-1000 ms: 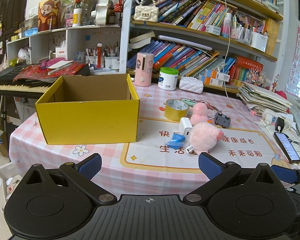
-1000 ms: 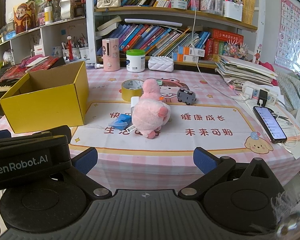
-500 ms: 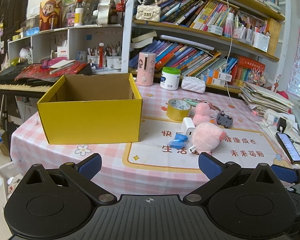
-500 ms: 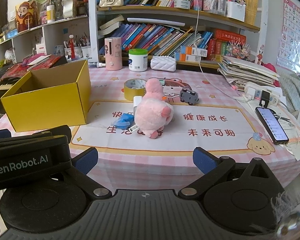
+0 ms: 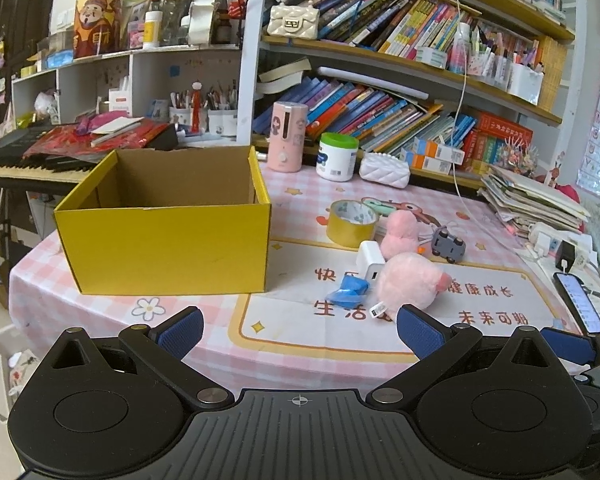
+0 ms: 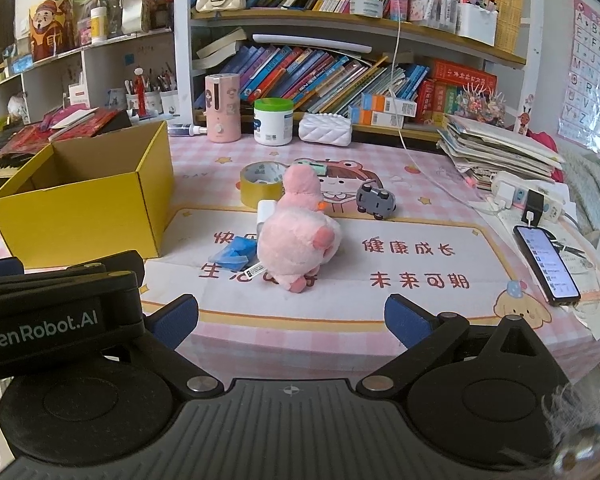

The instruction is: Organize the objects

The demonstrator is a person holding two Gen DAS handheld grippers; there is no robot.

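An open yellow cardboard box (image 5: 168, 244) (image 6: 80, 216) stands on the left of the pink checked table; no contents show inside it. To its right lie a pink plush toy (image 5: 410, 280) (image 6: 296, 240), a white charger cube (image 5: 370, 264), a blue wrapped packet (image 5: 348, 292) (image 6: 236, 254), a roll of yellow tape (image 5: 352, 222) (image 6: 260, 186) and a small grey toy car (image 5: 448, 242) (image 6: 376, 200). My left gripper (image 5: 298, 330) is open at the table's near edge, holding nothing. My right gripper (image 6: 292, 314) is open too, short of the plush toy.
A phone (image 6: 546, 264) lies at the right, beside a power strip (image 6: 528, 198) and a stack of papers (image 6: 496, 152). A pink bottle (image 6: 222, 108), a white jar (image 6: 272, 120) and a white quilted pouch (image 6: 326, 128) stand at the back before the bookshelves. A keyboard (image 5: 24, 164) sits far left.
Both grippers have drifted slightly closer to the table, so the box and toys look a little larger. Both stay open and nothing on the table has moved.
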